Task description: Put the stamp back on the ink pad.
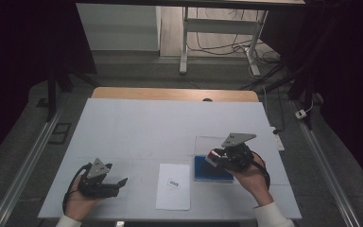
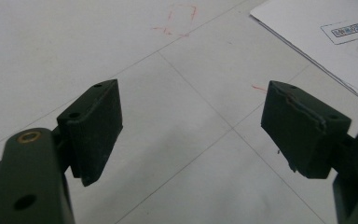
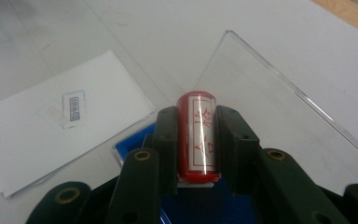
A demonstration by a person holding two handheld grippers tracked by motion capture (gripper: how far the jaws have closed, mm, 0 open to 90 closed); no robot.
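Right gripper [image 3: 196, 140] clamped tight on a red cylinder stamp [image 3: 197, 135], both pads squeezing its sides, red characters on a white label facing up between them. Held just above the blue ink pad [image 1: 211, 169], with the pad's clear lid [image 3: 279, 98] standing open behind it, hinged up and tilted back. Seen from the high view, parked over the far edge of that blue pad on the right half of the white table sheet [image 1: 137, 127], grey three-cornered plate on top, hand wrapped around the body from below. Just left of the pad, lay a white sheet of paper [image 1: 173, 186] with a small barcode label [image 1: 173, 183] near its top, flat, close to the near edge of the table, not touching the pad as far as could be told. Left gripper [image 2: 191, 121] spread wide, nothing at all between the pads, hovering low over bare table on the left side, well apart from the stamp and the pad, pointed roughly toward the paper. Faint red pen marks [image 2: 179, 21] scribbled on the table sheet ahead of it, plus thin grid lines crossing under the jaws
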